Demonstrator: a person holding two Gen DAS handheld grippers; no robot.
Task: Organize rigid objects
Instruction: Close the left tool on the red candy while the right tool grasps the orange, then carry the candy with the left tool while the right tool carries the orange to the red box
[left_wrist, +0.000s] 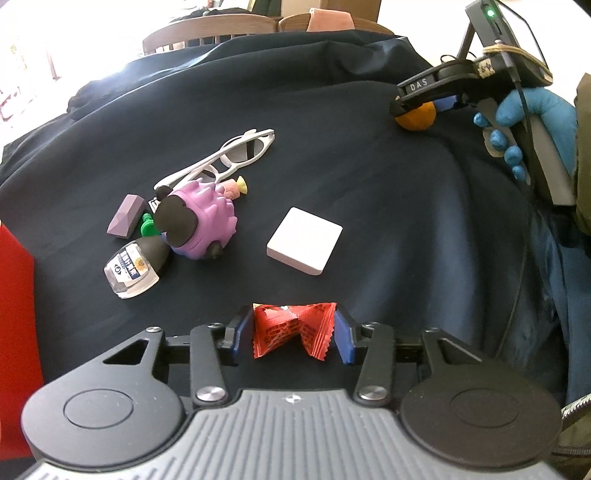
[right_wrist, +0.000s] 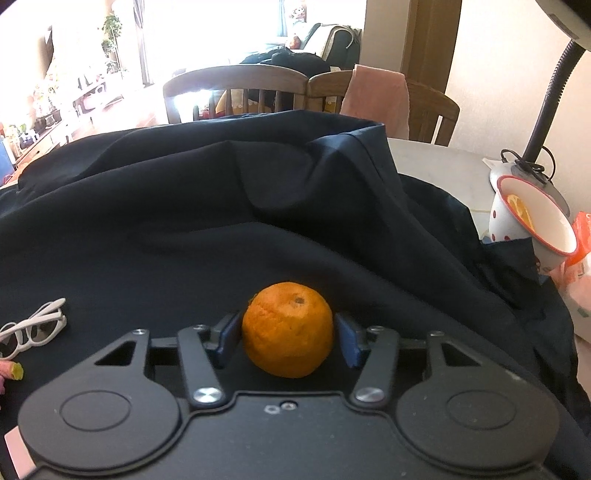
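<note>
Meanwhile, on the dark-draped worktop (left_wrist: 369, 177), your left tongs (left_wrist: 293, 332) pinch a red foil packet (left_wrist: 293, 330), crumpled into folds between the blue pads (left_wrist: 343, 341); judge it light and crushable, so a soft squeeze across its middle suits it, its long axis running 9 to 3 o'clock across the jaws. Your right tongs (right_wrist: 288, 334) bracket an orange (right_wrist: 288, 328) sitting on the cloth at 2 o'clock in the left view; the pads sit just beside its sides, and whether they press cannot be told. Firm but round, it may roll, so take it across its widest part; its stem scar faces up and away. At 10 o'clock wait white sunglasses (left_wrist: 225, 157), a purple toy (left_wrist: 201, 221), a small bottle (left_wrist: 135, 267) and a white block (left_wrist: 304, 245).
</note>
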